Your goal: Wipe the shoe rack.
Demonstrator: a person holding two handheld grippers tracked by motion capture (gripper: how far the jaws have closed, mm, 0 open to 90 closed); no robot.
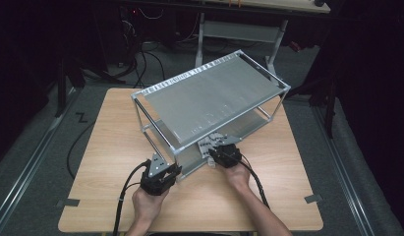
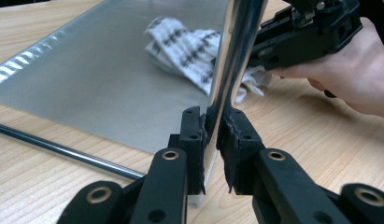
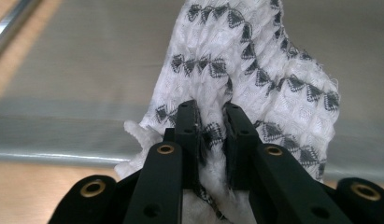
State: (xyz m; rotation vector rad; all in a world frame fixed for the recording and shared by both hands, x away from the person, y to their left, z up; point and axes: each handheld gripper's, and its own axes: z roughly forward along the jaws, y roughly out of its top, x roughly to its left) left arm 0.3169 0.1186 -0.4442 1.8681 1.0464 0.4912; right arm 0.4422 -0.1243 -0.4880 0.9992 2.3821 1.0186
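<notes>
On the wooden counter [image 1: 106, 162] a two-tier metal rack [image 1: 209, 96] is stood, its lower shelf [image 2: 101, 79] carrying a white cloth [image 3: 255, 70] with a dark pattern near the front edge. Judged by its build, the rack is stiff and rather light, with smooth, slippery posts, so it is best steadied low on a corner post [image 2: 231, 60]. The cloth is judged soft, limp and nearly weightless; it will bunch and drag rather than slide as one piece, so a gathered fold is the place to be gripped. The left claw [image 2: 213, 140] is pressed together around the corner post, pads against the metal. The right claw [image 3: 210, 135] is pinched on a bunched fold of the cloth over the lower shelf.
</notes>
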